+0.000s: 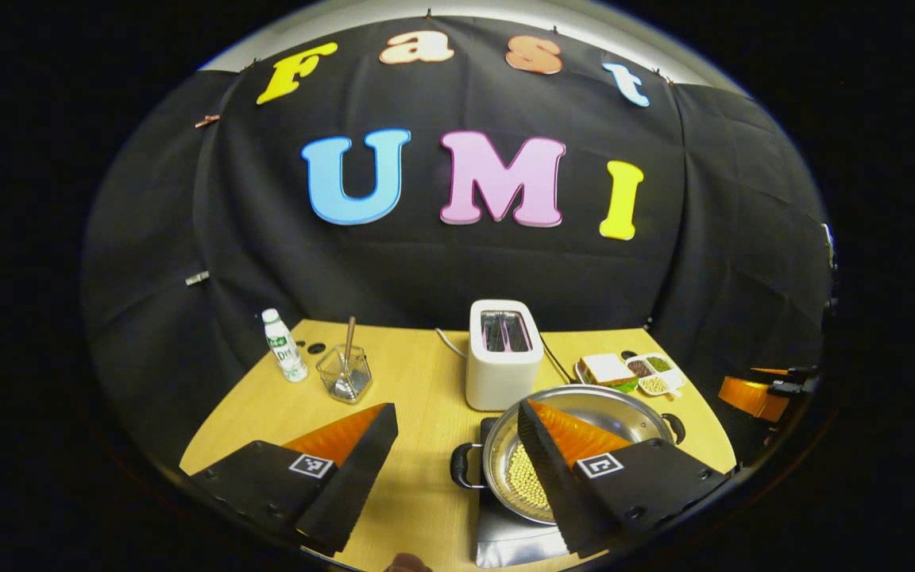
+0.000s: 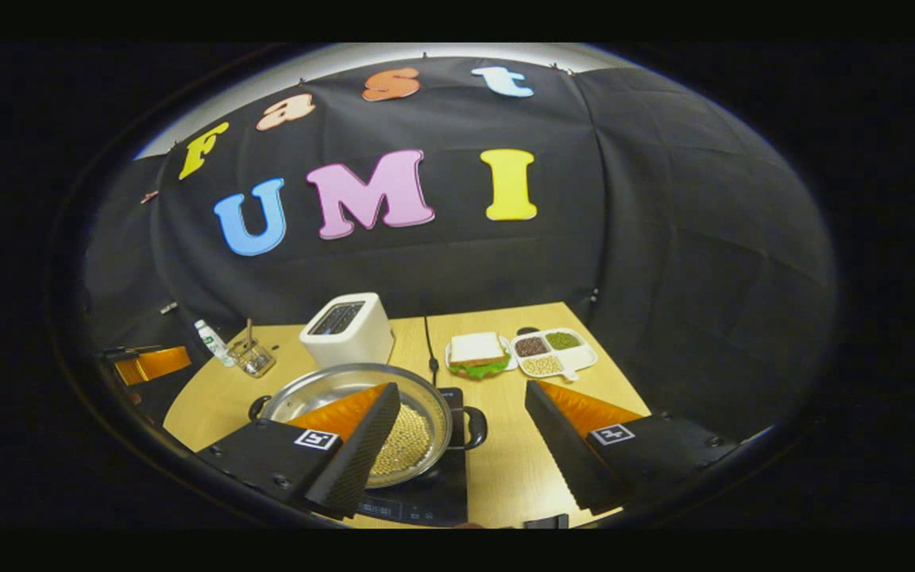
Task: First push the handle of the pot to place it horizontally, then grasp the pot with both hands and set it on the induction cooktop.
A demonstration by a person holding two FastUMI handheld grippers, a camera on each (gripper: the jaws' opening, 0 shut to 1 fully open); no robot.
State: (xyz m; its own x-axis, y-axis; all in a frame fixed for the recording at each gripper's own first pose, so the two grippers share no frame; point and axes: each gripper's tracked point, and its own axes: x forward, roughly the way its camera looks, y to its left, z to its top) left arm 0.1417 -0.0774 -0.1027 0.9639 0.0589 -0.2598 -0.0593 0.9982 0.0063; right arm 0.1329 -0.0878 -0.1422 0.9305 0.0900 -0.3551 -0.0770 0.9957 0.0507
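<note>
A steel pot [image 1: 612, 407] [image 2: 322, 388] with two black side handles and pale beans inside sits on the dark induction cooktop [image 1: 505, 542] [image 2: 426, 496] at the table's front edge. Its handles point left and right. My left gripper [image 1: 457, 409] is open, raised above the table; one finger overlaps the pot in its view and the pot's left handle [image 1: 461, 465] shows between the fingers. My right gripper [image 2: 461, 389] is also open, with the pot's right handle [image 2: 475, 425] between its fingers. Neither holds anything. Each gripper also appears far off in the other's view [image 1: 753, 395] [image 2: 148, 363].
On the wooden table [image 1: 418, 397] stand a white toaster [image 1: 503, 353] [image 2: 349, 327] behind the pot, a small bottle [image 1: 283, 345], a glass cup with a spoon [image 1: 344, 372], a sandwich on a plate [image 2: 477, 352] and a divided dish of beans [image 2: 553, 352].
</note>
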